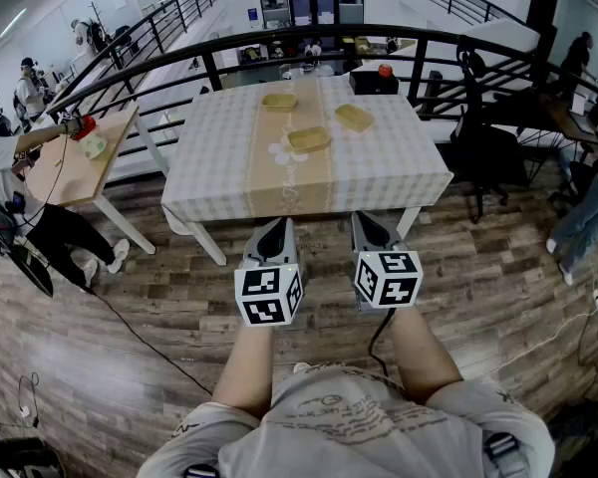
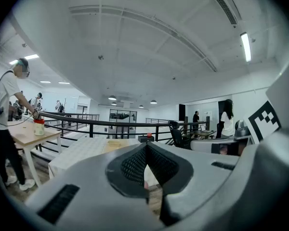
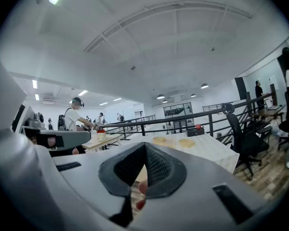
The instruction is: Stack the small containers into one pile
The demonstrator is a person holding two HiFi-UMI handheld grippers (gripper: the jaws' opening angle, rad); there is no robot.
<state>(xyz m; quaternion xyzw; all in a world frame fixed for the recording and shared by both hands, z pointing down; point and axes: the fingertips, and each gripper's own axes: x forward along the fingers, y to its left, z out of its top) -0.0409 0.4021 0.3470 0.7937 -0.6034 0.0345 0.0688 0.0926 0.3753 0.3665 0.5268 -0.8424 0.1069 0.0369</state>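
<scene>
Checked bench [image 1: 209,157] mid-frame carries three small containers [image 1: 309,139], set apart. Below it, the left gripper [image 1: 274,229] and right gripper [image 1: 371,222] hover, jaws clenched on nothing.

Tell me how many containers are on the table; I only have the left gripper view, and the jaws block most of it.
Observer: Three: a far-left container, a middle container and a right container.
Operator: Any stacked yet?
Observer: No, all three lie apart on the table.
Operator: Is the other gripper free?
Observer: Yes, the right gripper is shut and holds nothing.
</scene>
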